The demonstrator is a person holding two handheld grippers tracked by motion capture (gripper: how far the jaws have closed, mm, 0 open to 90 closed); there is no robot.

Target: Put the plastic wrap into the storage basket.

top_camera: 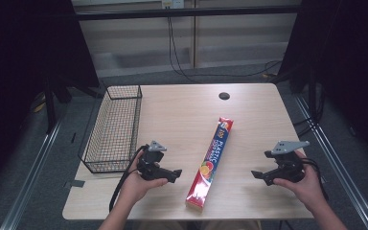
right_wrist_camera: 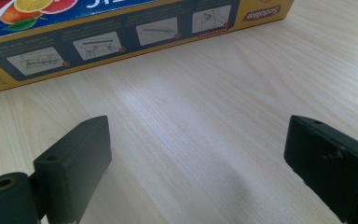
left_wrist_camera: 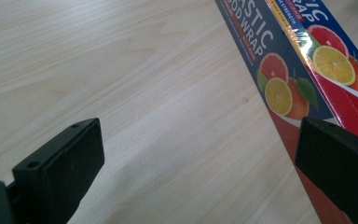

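A long plastic food wrap box (top_camera: 211,164), red and blue with citrus pictures, lies diagonally on the wooden table (top_camera: 182,110) between my two grippers. My left gripper (top_camera: 176,175) rests just left of the box, pointing at it, jaws open and empty. In the left gripper view the box (left_wrist_camera: 303,70) runs along the right side, its lower part behind the right jaw. My right gripper (top_camera: 257,175) sits to the right of the box, pointing toward it, also open with bare wood between its jaws. The right gripper view shows the box's yellow side panel (right_wrist_camera: 121,35) across the top.
A black wire basket (top_camera: 115,125) stands at the table's left edge, behind my left hand. A round dark cable hole (top_camera: 224,96) lies near the far edge. Cables hang behind the table. Bare wood spreads around the box.
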